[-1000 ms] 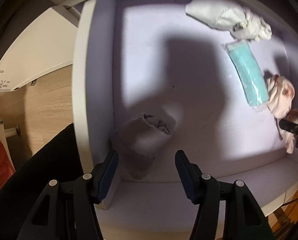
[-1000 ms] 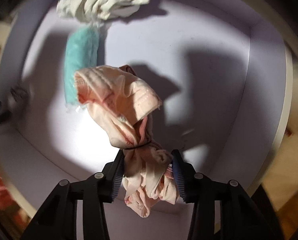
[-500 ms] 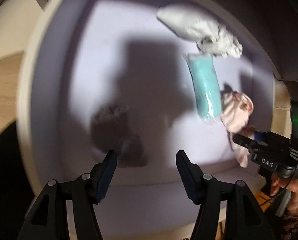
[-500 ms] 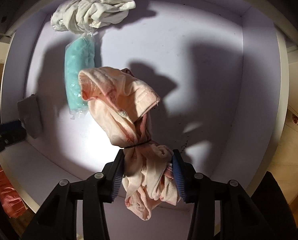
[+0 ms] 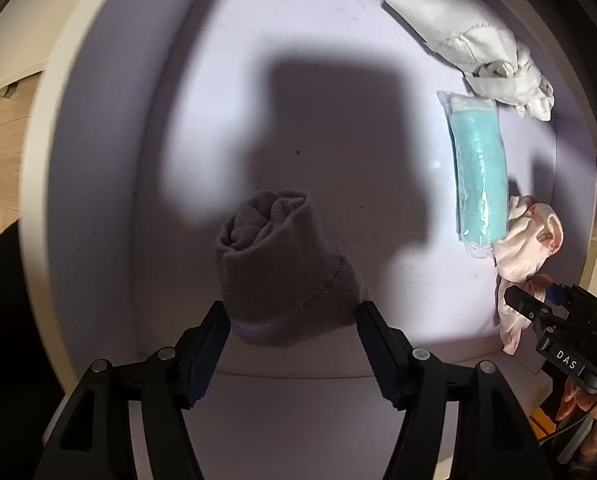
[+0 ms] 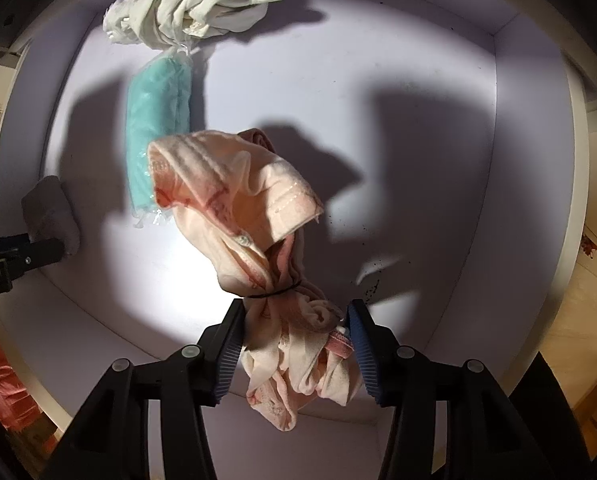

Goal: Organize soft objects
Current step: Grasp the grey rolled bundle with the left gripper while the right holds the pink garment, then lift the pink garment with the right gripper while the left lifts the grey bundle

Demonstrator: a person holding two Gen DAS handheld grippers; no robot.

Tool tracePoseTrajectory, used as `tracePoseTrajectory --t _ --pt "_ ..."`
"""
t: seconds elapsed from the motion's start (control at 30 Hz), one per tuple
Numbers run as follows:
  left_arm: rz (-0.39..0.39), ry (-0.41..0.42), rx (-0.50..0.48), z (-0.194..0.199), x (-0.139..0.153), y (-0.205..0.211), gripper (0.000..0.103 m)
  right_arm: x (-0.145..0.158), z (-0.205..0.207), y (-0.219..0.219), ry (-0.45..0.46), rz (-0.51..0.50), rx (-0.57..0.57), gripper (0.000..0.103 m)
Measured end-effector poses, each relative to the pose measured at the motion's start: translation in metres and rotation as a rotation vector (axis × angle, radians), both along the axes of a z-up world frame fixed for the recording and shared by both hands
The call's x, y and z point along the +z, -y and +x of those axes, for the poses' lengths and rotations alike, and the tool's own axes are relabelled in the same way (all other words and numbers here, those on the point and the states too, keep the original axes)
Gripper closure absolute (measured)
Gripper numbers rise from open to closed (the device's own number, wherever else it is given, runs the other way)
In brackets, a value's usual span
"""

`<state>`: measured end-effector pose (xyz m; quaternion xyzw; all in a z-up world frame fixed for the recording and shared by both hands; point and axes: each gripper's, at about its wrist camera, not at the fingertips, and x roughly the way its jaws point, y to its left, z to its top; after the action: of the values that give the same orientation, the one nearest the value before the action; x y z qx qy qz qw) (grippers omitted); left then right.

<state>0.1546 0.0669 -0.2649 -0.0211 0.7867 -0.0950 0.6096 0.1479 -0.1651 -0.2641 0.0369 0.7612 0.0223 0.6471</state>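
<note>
I am working inside a white drawer [image 5: 98, 184] with a pale lilac floor, and both tools point down into it. My left tongs [image 5: 292, 344] straddle a rolled grey sock bundle [image 5: 282, 264] that stands on the drawer floor near the front wall; the jaws are opening, the bundle sits between them, and its lower edges still meet both pads. In the right wrist view the same grey bundle [image 6: 50, 212] appears at the far left with the left tool beside it. My right tongs [image 6: 296, 346] have a pink garment bundle [image 6: 234, 200], tied around its middle with a thin dark band; the jaws are opening, yet the lower part of the fabric is still wedged between both blue pads while the upper part flops forward over the drawer floor. Just beside the pink bundle lies a teal cloth in a clear wrapper [image 5: 478, 172], flat on the floor, and at its far end a crumpled white cloth [image 5: 478, 56] rests against the rear corner, touching the wrapper. In the left wrist view the right tool shows at the right edge, carried by a hand [image 5: 578, 396], with the pink fabric hanging from it.
</note>
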Motion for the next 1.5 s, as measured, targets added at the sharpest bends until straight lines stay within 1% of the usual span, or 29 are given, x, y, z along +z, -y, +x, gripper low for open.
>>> tracePoseTrajectory --t 0.03,0.17,0.23,0.33,0.43,0.53,0.6,0.7,0.77,0.83,0.87,0.9,0.97,1.07,1.1,1.13,1.2,1.23,1.27,1.3,1.33,1.4,1.43,1.5 --pt "-0.001 0.002 -0.002 -0.004 0.0 -0.003 0.037 -0.001 0.0 0.0 0.001 0.002 -0.002 0.052" --pt "-0.02 0.012 0.005 0.008 -0.003 -0.009 0.037 0.003 -0.002 0.001 0.007 0.018 -0.025 0.056" --pt "-0.025 0.013 0.012 0.009 -0.003 -0.011 0.037 0.001 -0.006 0.005 0.01 0.035 -0.05 0.058" --pt "-0.03 0.024 0.02 0.01 -0.003 -0.014 0.037 0.009 -0.009 0.013 0.02 0.08 -0.114 0.058" --pt "-0.046 0.032 0.028 0.012 0.006 -0.016 0.042 0.023 -0.013 0.018 0.042 0.121 -0.157 0.059" --pt "-0.041 0.046 0.02 0.011 0.016 -0.025 0.045 0.037 -0.018 0.022 0.071 0.155 -0.182 0.06" --pt "-0.039 0.059 0.013 0.01 0.02 -0.026 0.05 0.044 -0.022 0.024 0.087 0.169 -0.197 0.06" --pt "-0.033 0.071 0.004 0.009 0.026 -0.027 0.053 0.056 -0.03 0.03 0.107 0.191 -0.234 0.063" --pt "-0.028 0.069 -0.002 0.008 0.026 -0.028 0.054 0.059 -0.035 0.034 0.11 0.212 -0.255 0.066" --pt "-0.026 0.072 0.0 0.01 0.023 -0.021 0.056 0.062 -0.04 0.037 0.11 0.224 -0.273 0.068" --pt "-0.028 0.078 0.003 0.011 0.025 -0.021 0.058 0.062 -0.042 0.039 0.11 0.227 -0.277 0.068" --pt "-0.028 0.082 0.006 0.009 0.018 -0.011 0.061 0.063 -0.044 0.041 0.112 0.23 -0.283 0.069" --pt "-0.034 0.093 0.014 0.009 0.024 -0.013 0.064 0.064 -0.048 0.045 0.115 0.228 -0.287 0.069" --pt "-0.041 0.095 0.02 0.008 0.03 -0.015 0.066 0.063 -0.044 0.039 0.103 0.203 -0.255 0.069" --pt "-0.038 0.094 0.02 0.007 0.03 -0.016 0.066 0.06 -0.047 0.037 0.09 0.197 -0.237 0.066" --pt "-0.037 0.092 0.019 0.007 0.03 -0.017 0.066 0.051 -0.044 0.031 0.074 0.178 -0.22 0.064" --pt "-0.035 0.081 0.02 0.005 0.029 -0.018 0.066 0.041 -0.045 0.025 0.042 0.148 -0.177 0.062" --pt "-0.036 0.08 0.026 0.005 0.028 -0.018 0.066 0.035 -0.046 0.019 0.022 0.132 -0.142 0.058" --pt "-0.04 0.076 0.033 0.008 0.021 -0.013 0.066 0.032 -0.046 0.016 0.014 0.125 -0.127 0.053" --pt "-0.045 0.066 0.041 0.009 0.019 -0.013 0.065 0.029 -0.046 0.012 0.004 0.115 -0.104 0.043" --pt "-0.045 0.061 0.044 0.012 0.015 -0.012 0.065 0.026 -0.047 0.008 -0.003 0.101 -0.077 0.036" --pt "-0.034 0.054 0.04 0.006 0.008 -0.013 0.059 0.02 -0.047 -0.001 -0.014 0.068 -0.018 0.034" --pt "-0.025 0.043 0.03 0.005 0.005 -0.012 0.059 0.017 -0.047 -0.005 -0.018 0.054 0.007 0.034" --pt "-0.004 0.026 0.006 0.002 -0.003 -0.006 0.05 0.01 -0.048 -0.015 -0.022 0.011 0.071 0.034"
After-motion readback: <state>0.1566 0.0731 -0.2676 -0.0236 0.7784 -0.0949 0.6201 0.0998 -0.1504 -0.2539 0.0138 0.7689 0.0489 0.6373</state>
